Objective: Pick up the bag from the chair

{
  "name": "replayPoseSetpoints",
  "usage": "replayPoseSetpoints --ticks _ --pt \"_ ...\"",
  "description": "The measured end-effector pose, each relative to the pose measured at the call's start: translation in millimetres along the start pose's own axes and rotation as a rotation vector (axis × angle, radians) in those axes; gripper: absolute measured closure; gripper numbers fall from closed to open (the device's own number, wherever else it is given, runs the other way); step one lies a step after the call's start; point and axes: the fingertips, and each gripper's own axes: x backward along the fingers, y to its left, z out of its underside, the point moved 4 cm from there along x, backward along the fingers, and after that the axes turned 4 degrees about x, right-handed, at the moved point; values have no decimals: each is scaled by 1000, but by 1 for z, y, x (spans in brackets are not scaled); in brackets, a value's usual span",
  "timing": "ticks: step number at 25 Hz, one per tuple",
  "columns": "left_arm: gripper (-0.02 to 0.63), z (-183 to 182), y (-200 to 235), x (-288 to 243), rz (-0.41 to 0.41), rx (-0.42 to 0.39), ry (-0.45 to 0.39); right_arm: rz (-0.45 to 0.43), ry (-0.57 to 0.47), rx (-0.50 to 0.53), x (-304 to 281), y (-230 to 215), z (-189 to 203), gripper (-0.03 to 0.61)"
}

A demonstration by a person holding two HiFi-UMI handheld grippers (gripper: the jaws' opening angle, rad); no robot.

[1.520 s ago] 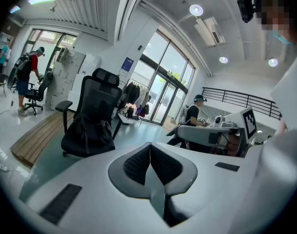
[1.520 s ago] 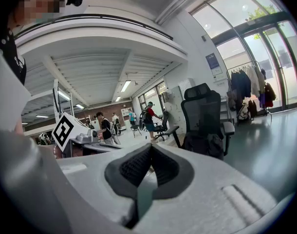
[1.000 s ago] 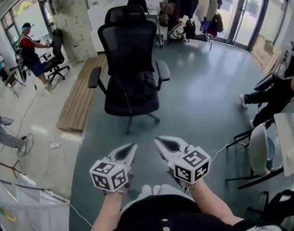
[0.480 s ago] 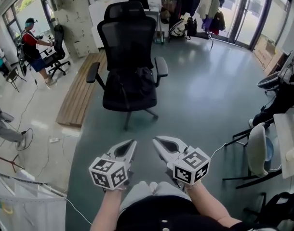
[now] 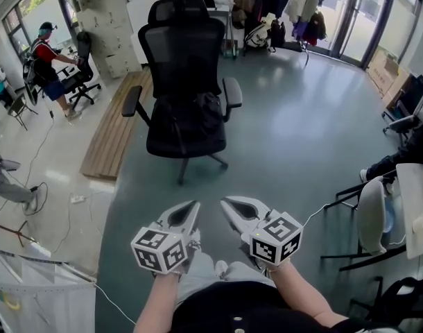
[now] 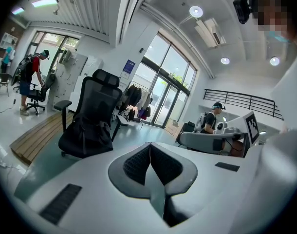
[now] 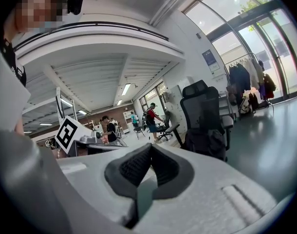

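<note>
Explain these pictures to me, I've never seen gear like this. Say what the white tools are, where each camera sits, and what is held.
No robot here: a person holds a two-jaw tool in each hand, the left gripper and the right gripper. The patterned cubes are part of them. The head view comes from a camera on the person's head, looking down. The two gripper views come from cameras riding on each gripper, looking along its jaws. Both pairs of jaws are shut, holding nothing. Ahead on the floor stands a black office chair with a dark bag on its seat, well away from both grippers.
</note>
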Motion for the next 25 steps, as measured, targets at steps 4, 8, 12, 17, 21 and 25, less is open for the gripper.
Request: replayPoseSetpoints --ticks 4,8,12,17,21,25 --pt "595 -14 30 -14 -1 11 7 9 29 -6 -31 -16 0 580" --pt "595 -35 76 -32 1 16 21 30 26 -13 -76 -39 -8 580" --pt "595 -72 129 -52 11 21 16 21 39 4 -134 -59 -23 580" --pt "595 -123 193 -74 36 6 38 68 15 -1 -202 -82 -55 580" --pt "595 -159 234 -92 72 -18 48 113 7 3 -247 -99 -72 580" --pt "595 -179 264 -107 107 -22 65 156 5 -7 -278 -112 -81 580"
